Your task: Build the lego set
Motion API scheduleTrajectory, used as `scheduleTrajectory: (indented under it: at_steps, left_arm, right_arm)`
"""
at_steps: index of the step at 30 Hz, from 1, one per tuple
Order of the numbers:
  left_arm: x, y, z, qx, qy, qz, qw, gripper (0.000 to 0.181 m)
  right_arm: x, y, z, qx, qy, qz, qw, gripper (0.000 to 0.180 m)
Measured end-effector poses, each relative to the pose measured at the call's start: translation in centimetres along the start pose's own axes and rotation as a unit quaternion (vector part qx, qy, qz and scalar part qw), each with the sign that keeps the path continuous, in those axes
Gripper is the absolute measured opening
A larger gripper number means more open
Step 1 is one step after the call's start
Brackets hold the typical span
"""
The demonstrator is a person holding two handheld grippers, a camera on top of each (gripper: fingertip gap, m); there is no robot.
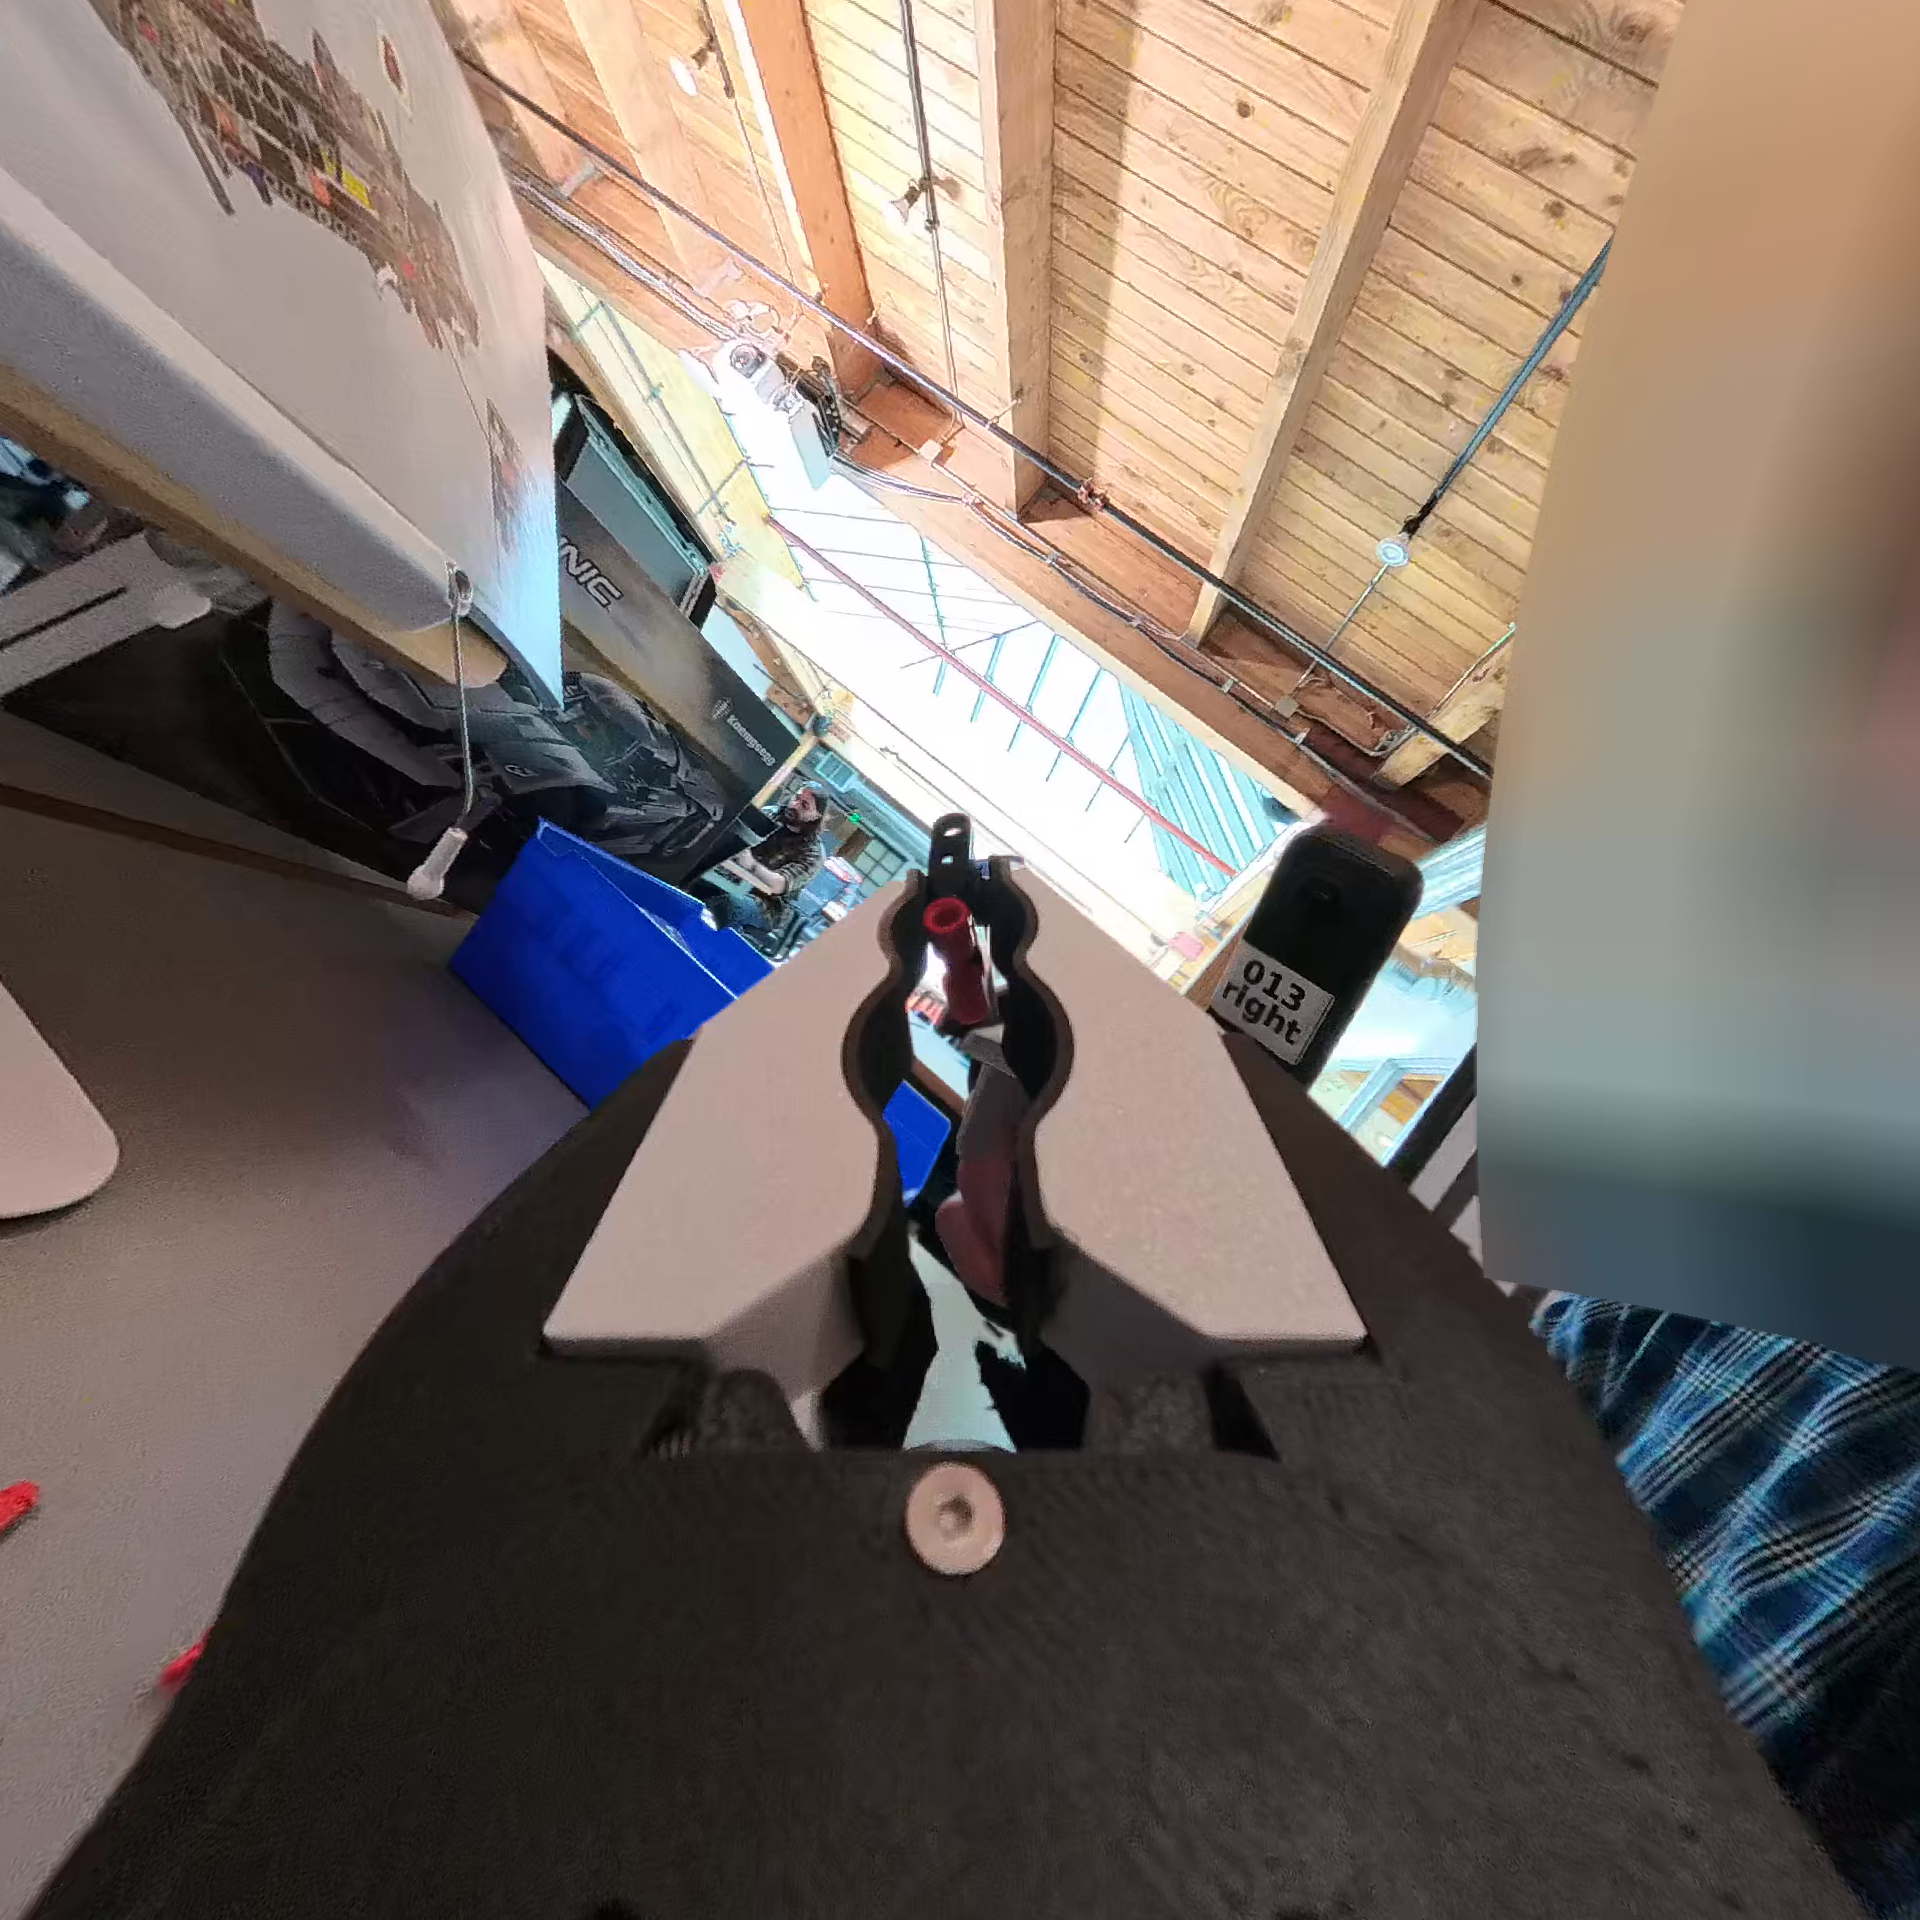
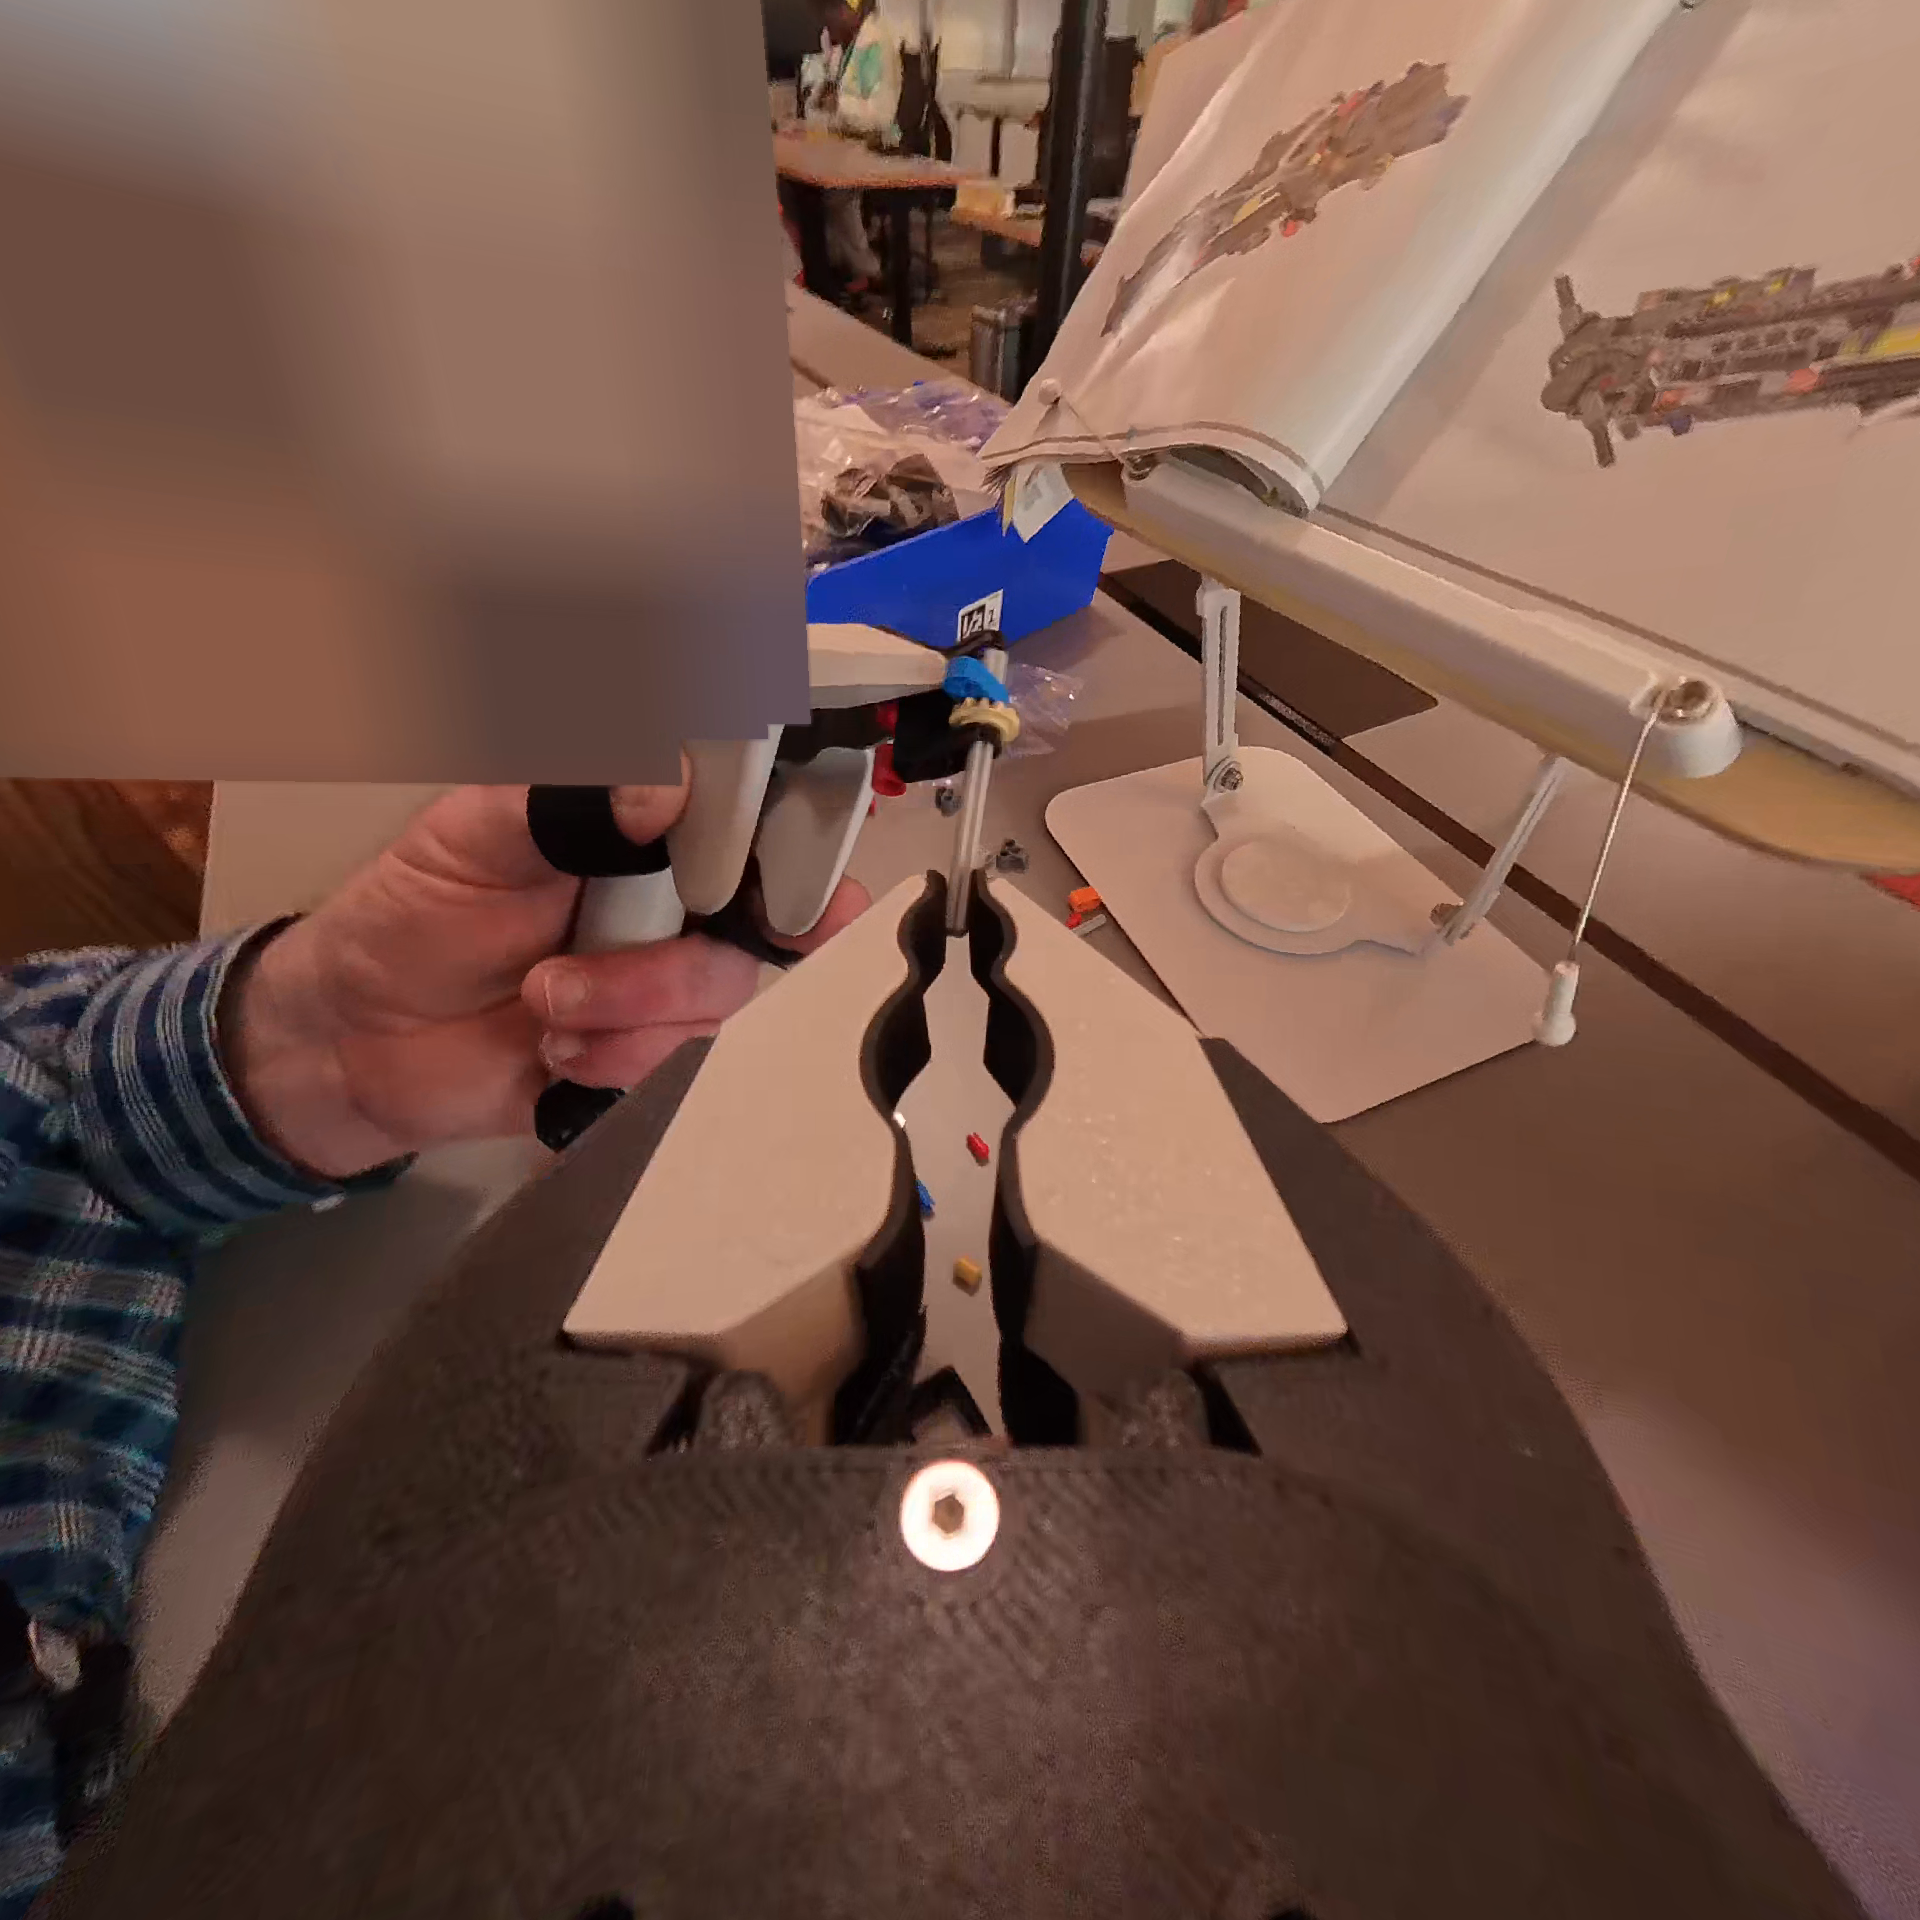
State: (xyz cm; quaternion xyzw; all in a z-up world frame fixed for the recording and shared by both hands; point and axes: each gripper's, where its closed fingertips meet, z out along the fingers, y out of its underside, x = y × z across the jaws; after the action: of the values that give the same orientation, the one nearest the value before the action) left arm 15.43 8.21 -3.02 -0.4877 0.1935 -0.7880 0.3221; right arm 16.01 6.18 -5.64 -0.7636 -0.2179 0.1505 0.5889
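Right claw (image 2: 964,902) clenched on grey rod (image 2: 977,821), left claw (image 1: 961,883) grasping small assembly (image 1: 954,940) w/ red pin — keep rod straight, push slow, no twist.

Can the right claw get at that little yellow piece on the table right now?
Probably not yet: the right claw is shut on the grey axle. The yellow piece lies bare on the table below it.
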Motion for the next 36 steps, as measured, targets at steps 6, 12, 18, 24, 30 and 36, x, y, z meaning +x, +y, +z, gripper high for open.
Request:
scheduleTrajectory:
  at_steps: [6, 12, 18, 24, 30, 36]
  left_arm:
    - [0.1, 0.1, 0.2, -0.009, -0.028, 0.074, 0.997, 0.01]
    - [0.4, -0.3, 0.1, -0.013, -0.063, 0.161, 0.985, 0.011]
    - [0.6, 0.1, 0.4, -0.021, -0.069, 0.19, 0.979, 0.01]
    - [1.0, 0.2, 0.6, -0.02, -0.045, 0.173, 0.984, 0.011]
    - [1.0, 0.8, 0.8, -0.038, -0.011, 0.141, 0.989, 0.011]
    - [0.6, 1.4, 0.9, -0.055, -0.011, 0.136, 0.989, 0.02]
  right_arm:
    - [-0.3, 0.8, 0.8, 0.018, -0.047, 0.09, 0.995, 0.001]
    - [0.6, 0.8, 0.5, 0.006, 0.001, 0.01, 1.0, 0.017]
    - [0.7, 0.4, 1.1, -0.001, 0.024, -0.05, 0.998, 0.001]
    - [0.3, 0.2, 0.6, -0.006, -0.035, -0.011, 0.999, 0.0]
    - [-0.3, 0.3, -0.4, -0.015, -0.152, 0.114, 0.982, 0.0]
    - [0.7, -0.1, -1.1, 0.006, -0.142, 0.14, 0.98, 0.0]
